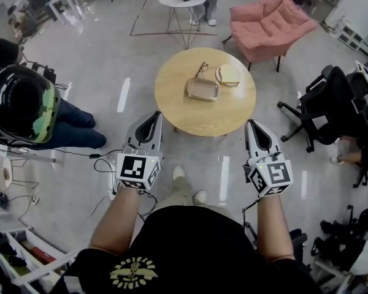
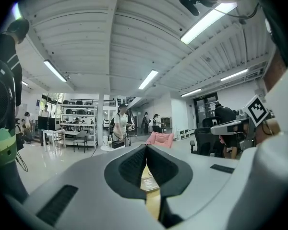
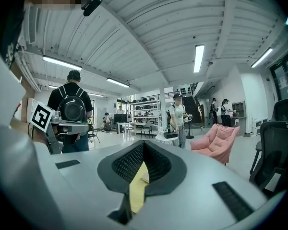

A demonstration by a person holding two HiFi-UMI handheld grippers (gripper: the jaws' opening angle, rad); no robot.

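Holding a tool in each hand, you have your left gripper [image 1: 159, 114] and your right gripper [image 1: 249, 123] both clenched, jaws pressed together on nothing, one at either side of the near edge of the round wooden table [image 1: 178, 109]. Toward the table's far side a metal tray [image 1: 202, 89] lies just in front of a pair of glasses [image 1: 201, 69], with a round pale plate [image 1: 228, 74] close by on the right. Beyond stand a small white table [image 1: 183, 2] and a pink armchair [image 1: 270, 23]

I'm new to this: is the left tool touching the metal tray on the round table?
Apart. The head view shows bare tabletop between the left tool and the metal tray.
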